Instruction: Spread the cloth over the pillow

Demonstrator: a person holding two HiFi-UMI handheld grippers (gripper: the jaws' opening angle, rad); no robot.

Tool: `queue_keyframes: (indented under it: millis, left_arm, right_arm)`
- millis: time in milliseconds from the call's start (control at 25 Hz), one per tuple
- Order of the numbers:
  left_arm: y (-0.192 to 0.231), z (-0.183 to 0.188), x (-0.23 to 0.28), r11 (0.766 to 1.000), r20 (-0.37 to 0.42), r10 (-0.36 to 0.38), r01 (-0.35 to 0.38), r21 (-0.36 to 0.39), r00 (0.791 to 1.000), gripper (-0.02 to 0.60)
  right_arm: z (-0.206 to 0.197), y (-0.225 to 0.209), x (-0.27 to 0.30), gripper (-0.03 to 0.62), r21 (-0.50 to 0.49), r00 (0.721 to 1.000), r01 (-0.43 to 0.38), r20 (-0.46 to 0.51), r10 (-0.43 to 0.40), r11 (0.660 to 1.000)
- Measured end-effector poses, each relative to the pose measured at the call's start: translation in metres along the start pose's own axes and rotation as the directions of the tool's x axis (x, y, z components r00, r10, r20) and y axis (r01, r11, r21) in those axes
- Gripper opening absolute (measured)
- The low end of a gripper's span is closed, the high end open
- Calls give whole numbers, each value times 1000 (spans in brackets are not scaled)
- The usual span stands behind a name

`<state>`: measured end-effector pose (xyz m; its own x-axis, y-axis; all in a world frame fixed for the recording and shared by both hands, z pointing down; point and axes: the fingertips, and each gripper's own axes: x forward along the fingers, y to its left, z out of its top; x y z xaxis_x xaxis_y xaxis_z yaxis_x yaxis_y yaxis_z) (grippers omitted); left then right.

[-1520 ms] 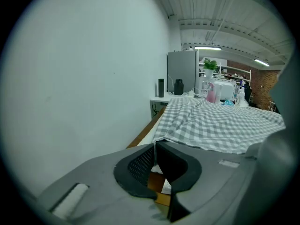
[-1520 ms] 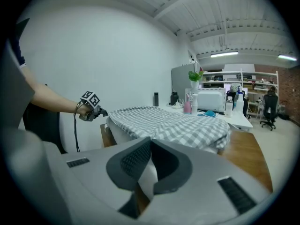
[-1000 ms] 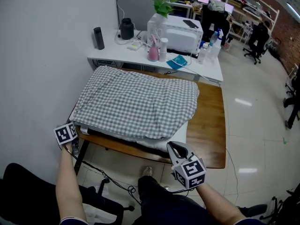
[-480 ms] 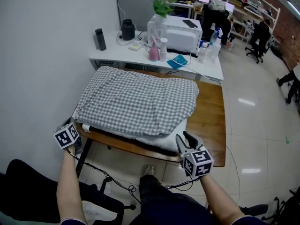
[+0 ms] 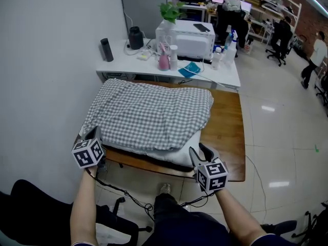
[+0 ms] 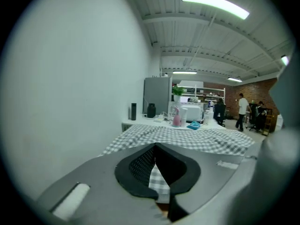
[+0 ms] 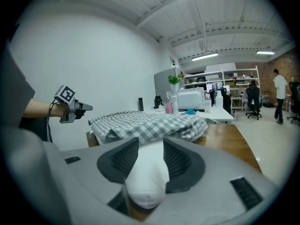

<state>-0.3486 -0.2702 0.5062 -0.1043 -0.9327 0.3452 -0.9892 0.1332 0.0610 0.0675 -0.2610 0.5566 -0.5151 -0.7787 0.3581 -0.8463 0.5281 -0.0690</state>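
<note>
Wooden surface [image 5: 225,137] is topped w/ pillow [image 5: 179,155], checked cloth [image 5: 148,114] draped over it. Cloth's near-left edge is clamped in left tool [image 5: 95,134], prob. for pulling taut. Right tool [image 5: 199,150] has just been opened, pillow corner left loose btw. jaws.

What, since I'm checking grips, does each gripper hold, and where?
Left gripper: cloth, by its near-left corner. Right gripper: nothing; jaws just opening around pillow corner.

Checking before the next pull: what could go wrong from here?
1. The left tool is shut on a corner of the checked cloth; a pull could drag it off the far side.
2. The right tool has just been opening its jaws around a corner of the pillow, not cloth; closing could tug the pillow toward the wooden table edge.
</note>
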Motion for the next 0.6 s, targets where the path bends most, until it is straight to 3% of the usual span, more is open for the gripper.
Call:
queue_keyframes:
  millis: [160,400,600]
  left_arm:
    - [-79,6,-12,988,28,-152,151,33,988,11]
    - [-196,-16,-39,934,22,-333,327,140,943,11]
    - [-256,-34,-47,893,-8,-416,410,187,909,11]
  right_arm:
    - [4,-16,-3,181,17,999,47,17,-47,999]
    - [9,-46,-4,181,44,994,105,23,-106,993]
    - [0,-36,5,181,28,998,54,-16,-54,998]
